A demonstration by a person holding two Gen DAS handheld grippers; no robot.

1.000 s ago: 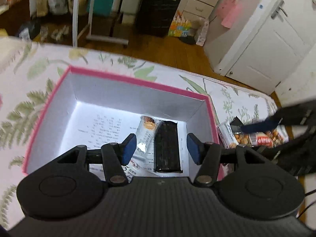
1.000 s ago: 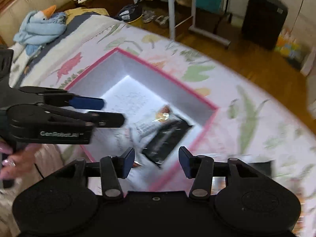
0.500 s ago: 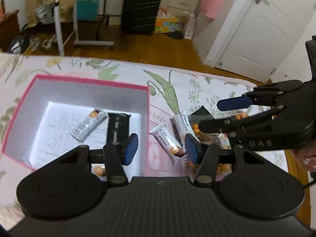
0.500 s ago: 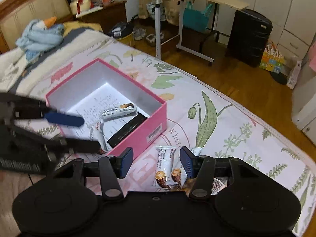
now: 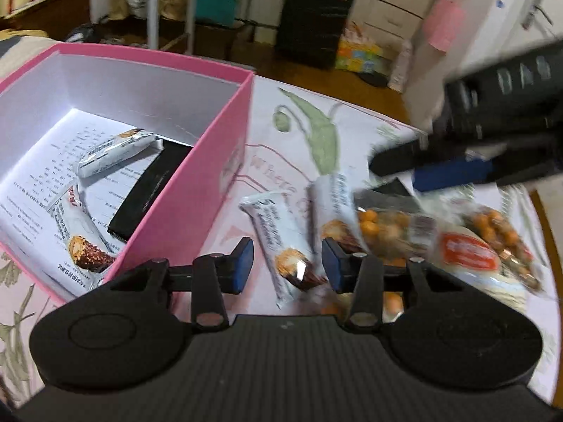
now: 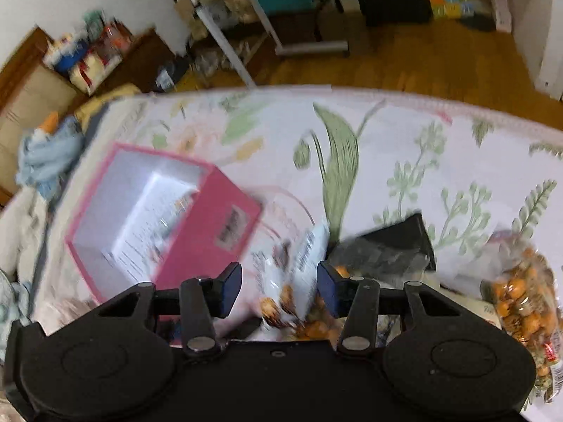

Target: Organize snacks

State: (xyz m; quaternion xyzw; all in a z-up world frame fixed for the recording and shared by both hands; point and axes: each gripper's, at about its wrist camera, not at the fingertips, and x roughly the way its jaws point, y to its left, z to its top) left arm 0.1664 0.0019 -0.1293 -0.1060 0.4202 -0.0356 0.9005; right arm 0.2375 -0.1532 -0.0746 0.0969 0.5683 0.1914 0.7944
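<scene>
Left wrist view: the left gripper (image 5: 286,263), jaws spread and holding nothing, hangs over a glossy white snack bar (image 5: 281,242) on the bed's floral sheet (image 5: 281,147), just beside the pink cardboard box (image 5: 197,183), where three bars and a flat black packet already lie. Judged step: picking the next bar; closing squarely across its slippery wrapper seems needed. Right wrist view, blurred: the right gripper (image 6: 279,285), also spread and empty, hovers over white bars (image 6: 302,263) near crinkly clear bags of orange nuts (image 6: 520,302).
</scene>
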